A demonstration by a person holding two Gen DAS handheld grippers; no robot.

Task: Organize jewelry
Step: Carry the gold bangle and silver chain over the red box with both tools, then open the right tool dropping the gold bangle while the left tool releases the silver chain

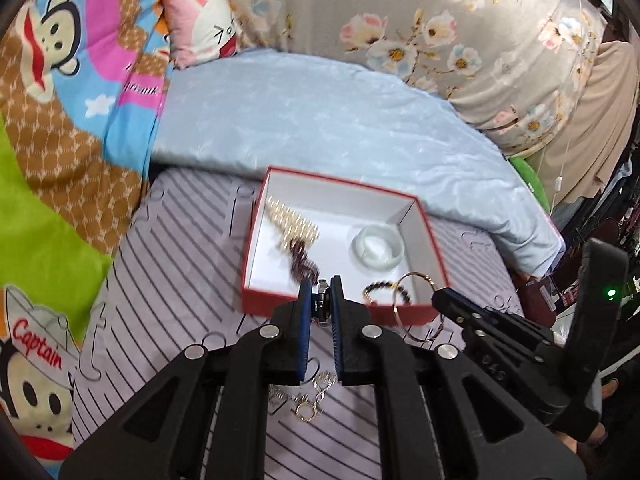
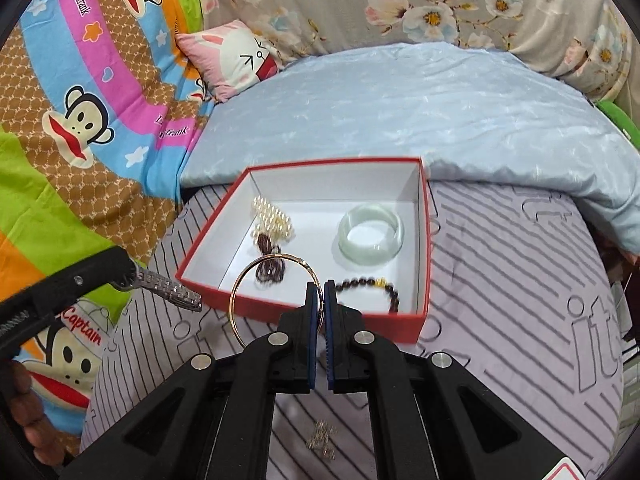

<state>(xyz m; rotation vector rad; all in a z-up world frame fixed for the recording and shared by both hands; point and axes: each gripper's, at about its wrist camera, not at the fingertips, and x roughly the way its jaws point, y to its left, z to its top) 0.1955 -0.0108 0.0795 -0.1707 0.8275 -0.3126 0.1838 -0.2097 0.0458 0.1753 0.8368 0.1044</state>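
A red box (image 1: 272, 304) (image 2: 400, 326) with a white inside sits on the striped mat. In it lie pearls (image 1: 290, 220) (image 2: 272, 216), dark red beads (image 1: 306, 260) (image 2: 272, 268), a pale jade bangle (image 1: 360, 246) (image 2: 346, 236) and a black bead bracelet (image 1: 380, 286) (image 2: 368, 282). My left gripper (image 1: 320, 286) (image 2: 128, 276) is shut on a silver watch band (image 1: 320, 304) (image 2: 172, 290), lifted before the box's front left corner. My right gripper (image 2: 320, 288) (image 1: 438, 294) is shut on a thin gold bangle (image 2: 233, 296) (image 1: 395, 300), held above the box's front edge.
Small loose chains (image 1: 312, 396) (image 2: 322, 438) lie on the mat (image 2: 500, 280) under the grippers. A folded light blue quilt (image 1: 320, 120) lies behind the box. Cartoon bedding (image 1: 60, 120) rises on the left, and floral bedding (image 1: 440, 20) at the back.
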